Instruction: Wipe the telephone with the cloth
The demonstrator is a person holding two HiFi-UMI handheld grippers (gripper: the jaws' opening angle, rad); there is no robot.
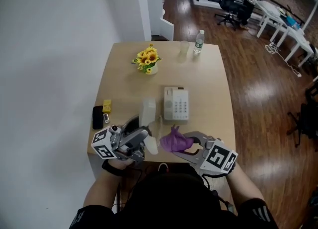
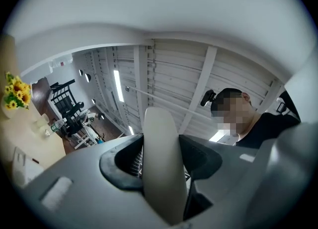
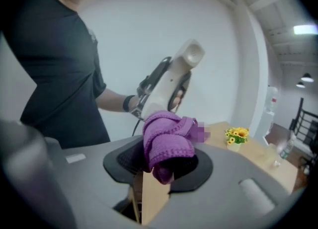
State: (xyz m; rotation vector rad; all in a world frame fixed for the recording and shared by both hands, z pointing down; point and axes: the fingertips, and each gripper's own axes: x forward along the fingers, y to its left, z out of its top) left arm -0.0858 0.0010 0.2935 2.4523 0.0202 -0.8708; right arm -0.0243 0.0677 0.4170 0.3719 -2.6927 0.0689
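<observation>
I'm clamping the handset (image 1: 148, 114) in my left gripper (image 1: 144, 137), off its base (image 1: 176, 105), so the cloth (image 1: 172, 141) pinched in my right gripper (image 1: 185, 144) can reach all round it.

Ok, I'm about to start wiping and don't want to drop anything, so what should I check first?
1. Left gripper shut on the cream plastic handset: ok.
2. Right gripper shut on the purple knitted cloth: ok.
3. Handset lifted off the white telephone base on the wooden table: ok.
4. Cloth bulging out past the jaws, free to rub: ok.
5. Cloth touching the handset: cannot tell.
</observation>
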